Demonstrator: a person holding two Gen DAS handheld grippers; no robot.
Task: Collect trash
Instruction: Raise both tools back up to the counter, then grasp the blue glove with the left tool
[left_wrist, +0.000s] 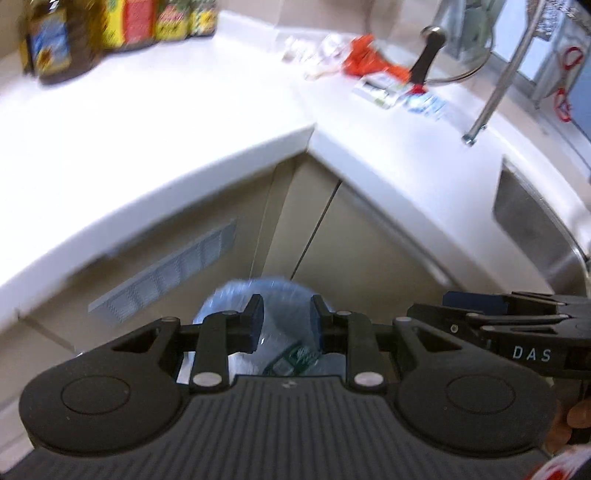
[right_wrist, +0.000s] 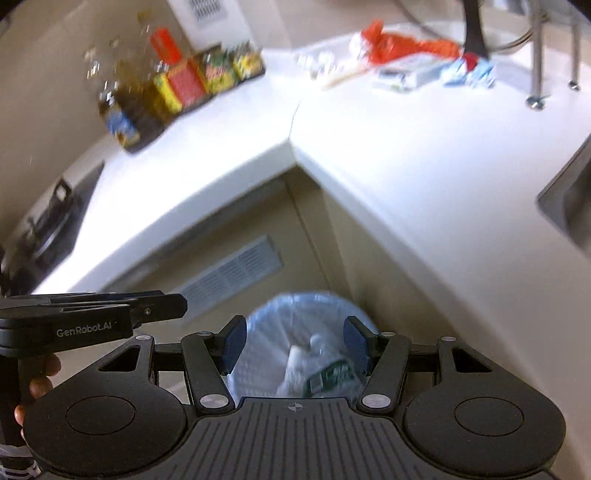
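A bin with a pale blue liner (left_wrist: 284, 295) (right_wrist: 295, 306) stands on the floor in the counter's inner corner, holding white paper and a green wrapper (right_wrist: 332, 373). My left gripper (left_wrist: 287, 319) hangs above it, open by a narrow gap with nothing between the pads. My right gripper (right_wrist: 294, 341) is beside it, open wider and empty too. On the white counter (left_wrist: 184, 110) lie an orange wrapper (left_wrist: 365, 59) (right_wrist: 402, 46), a white-green packet (left_wrist: 380, 88) (right_wrist: 402, 75), a blue-white packet (left_wrist: 428, 103) (right_wrist: 469, 72) and crumpled white bits (left_wrist: 317, 51) (right_wrist: 321, 61).
Oil bottles (left_wrist: 51, 40) and colourful boxes (right_wrist: 188, 85) line the counter's back left. A glass lid with a black handle (left_wrist: 428, 55) and a metal rack leg (left_wrist: 495, 92) stand by the trash. A steel sink (left_wrist: 535, 221) is at right, a stove (right_wrist: 48, 229) at left.
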